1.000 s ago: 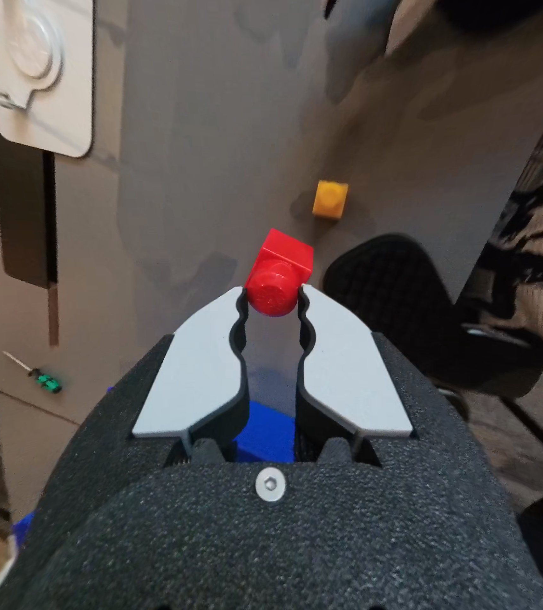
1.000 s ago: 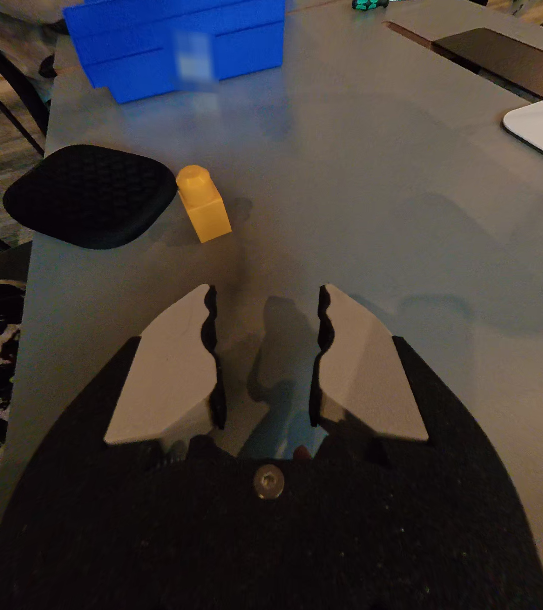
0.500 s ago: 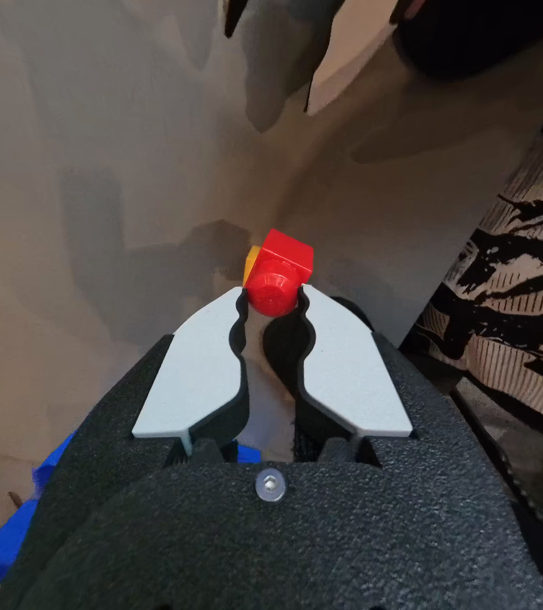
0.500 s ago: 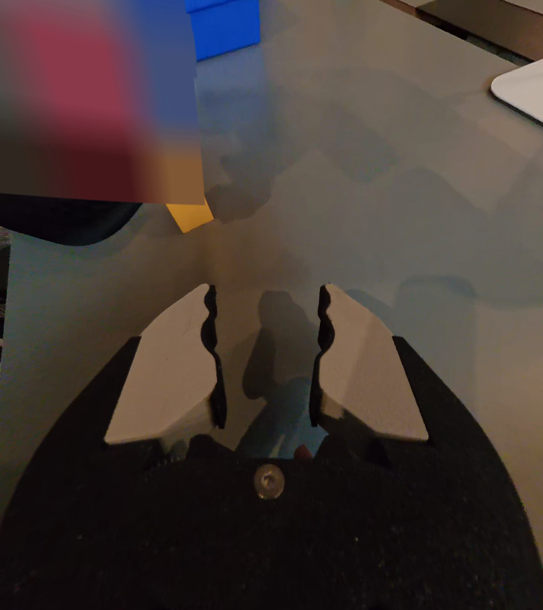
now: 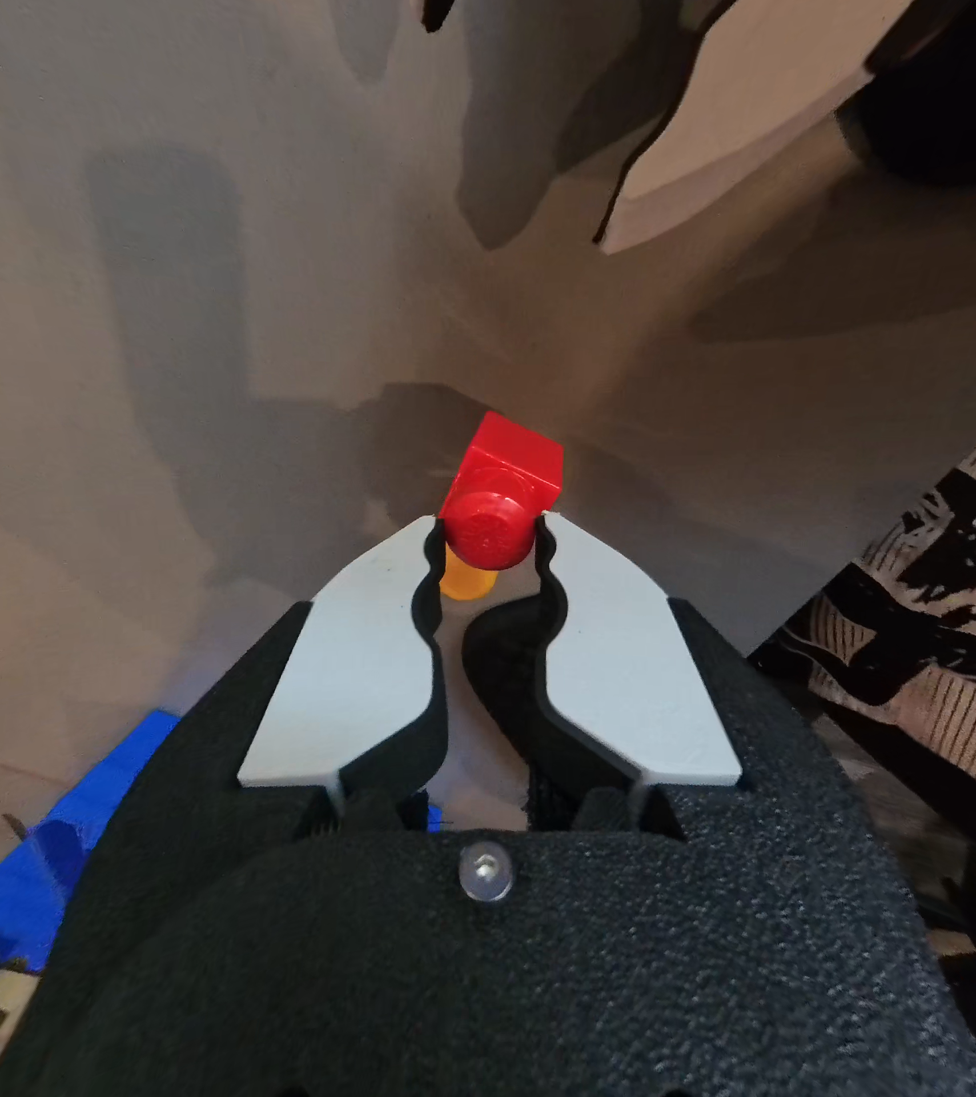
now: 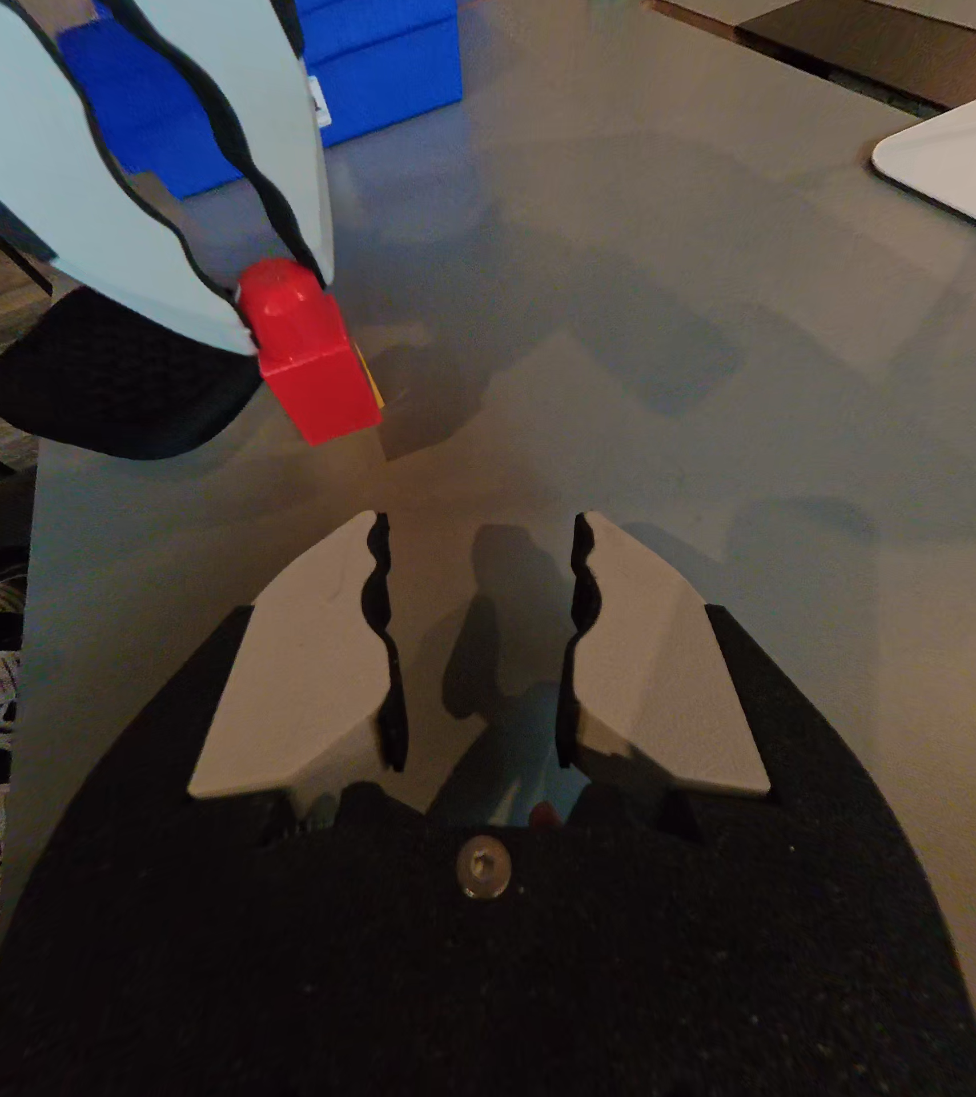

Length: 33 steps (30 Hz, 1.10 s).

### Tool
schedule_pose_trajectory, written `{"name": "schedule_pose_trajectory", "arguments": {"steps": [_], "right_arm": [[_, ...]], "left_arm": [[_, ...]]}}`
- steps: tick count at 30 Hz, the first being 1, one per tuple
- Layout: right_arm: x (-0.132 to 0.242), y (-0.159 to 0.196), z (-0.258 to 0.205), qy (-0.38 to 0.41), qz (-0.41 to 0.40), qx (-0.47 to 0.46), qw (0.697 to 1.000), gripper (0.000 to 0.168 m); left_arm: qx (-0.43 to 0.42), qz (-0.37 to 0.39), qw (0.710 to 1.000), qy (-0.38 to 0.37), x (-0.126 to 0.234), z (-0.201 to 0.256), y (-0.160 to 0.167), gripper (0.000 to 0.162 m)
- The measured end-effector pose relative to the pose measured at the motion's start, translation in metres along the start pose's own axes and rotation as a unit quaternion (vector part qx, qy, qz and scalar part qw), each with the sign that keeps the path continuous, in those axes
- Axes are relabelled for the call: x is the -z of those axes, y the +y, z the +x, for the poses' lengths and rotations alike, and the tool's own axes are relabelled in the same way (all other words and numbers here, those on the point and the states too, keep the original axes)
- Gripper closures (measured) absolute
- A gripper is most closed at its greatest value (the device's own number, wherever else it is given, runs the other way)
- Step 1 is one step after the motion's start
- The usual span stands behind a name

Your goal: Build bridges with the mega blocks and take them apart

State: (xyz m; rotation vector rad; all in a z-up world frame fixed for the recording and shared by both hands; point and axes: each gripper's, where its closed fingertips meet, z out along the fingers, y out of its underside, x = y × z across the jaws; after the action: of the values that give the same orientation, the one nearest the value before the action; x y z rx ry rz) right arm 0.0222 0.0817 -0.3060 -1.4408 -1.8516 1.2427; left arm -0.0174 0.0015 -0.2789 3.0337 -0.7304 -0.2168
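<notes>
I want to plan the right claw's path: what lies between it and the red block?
Only bare grey table lies between the right claw and the red block, in the right wrist view.

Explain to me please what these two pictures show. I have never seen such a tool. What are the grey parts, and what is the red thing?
There is no robot here. A person holds a hand tool in each hand, each with two grey fingers that pinch. A camera on each tool looks forward along its fingers, so each picture is one tool's own view.

In the left view, the left gripper is shut on the round stud of a red block. A yellow block shows just beneath it.

In the right view, the right gripper is open and empty over the grey table. The same left gripper enters from the upper left with the red block, which hides most of the yellow one. Also there: a blue bin, a black pad and a white flat object.
</notes>
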Motion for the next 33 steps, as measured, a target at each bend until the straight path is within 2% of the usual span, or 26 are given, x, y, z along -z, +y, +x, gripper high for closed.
{"name": "schedule_pose_trajectory", "arguments": {"steps": [16, 33], "right_arm": [[0.001, -0.001, 0.003, 0.000, 0.005, -0.010, 1.000, 0.109], [0.003, -0.002, 0.004, 0.001, 0.010, -0.012, 1.000, 0.110]], "left_arm": [[0.011, -0.016, 1.000, -0.010, -0.026, -0.003, 0.008, 0.133], [0.019, -0.017, 1.000, -0.009, -0.033, -0.001, 0.011, 0.133]]}}
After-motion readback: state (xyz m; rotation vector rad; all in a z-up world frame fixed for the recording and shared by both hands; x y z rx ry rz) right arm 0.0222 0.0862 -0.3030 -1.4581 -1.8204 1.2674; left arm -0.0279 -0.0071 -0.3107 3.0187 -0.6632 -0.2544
